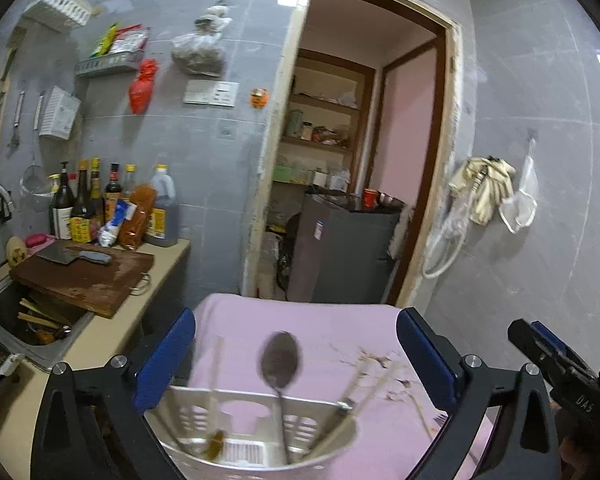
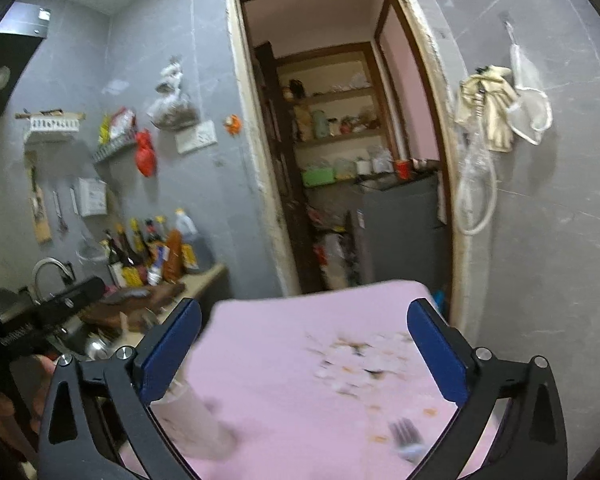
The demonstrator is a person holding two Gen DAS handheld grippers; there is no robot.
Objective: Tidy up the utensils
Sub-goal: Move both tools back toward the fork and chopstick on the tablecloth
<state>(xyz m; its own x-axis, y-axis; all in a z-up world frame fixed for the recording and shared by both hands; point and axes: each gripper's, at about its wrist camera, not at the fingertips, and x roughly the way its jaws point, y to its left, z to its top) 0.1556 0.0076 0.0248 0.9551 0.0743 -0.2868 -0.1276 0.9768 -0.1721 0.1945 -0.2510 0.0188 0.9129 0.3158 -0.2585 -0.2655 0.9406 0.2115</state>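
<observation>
A white slotted utensil holder [image 1: 256,440] stands on the pink cloth [image 1: 320,320] right under my left gripper [image 1: 296,352]. It holds a metal spoon [image 1: 280,360] upright, chopsticks [image 1: 364,388] leaning right and more sticks at the left. My left gripper is open around the holder's top and holds nothing. My right gripper [image 2: 306,352] is open and empty above the pink cloth [image 2: 280,340]. A fork [image 2: 404,434] lies on the cloth near its right finger. The holder shows blurred at lower left in the right wrist view [image 2: 196,420]. The right gripper also shows at the right edge of the left wrist view [image 1: 556,364].
A counter at the left carries a wooden cutting board [image 1: 84,276] with a cleaver [image 1: 72,256], several sauce bottles [image 1: 112,204] and a sink [image 1: 24,316] with utensils in it. An open doorway [image 1: 356,160] lies ahead. Cloths hang on the right wall [image 1: 488,188].
</observation>
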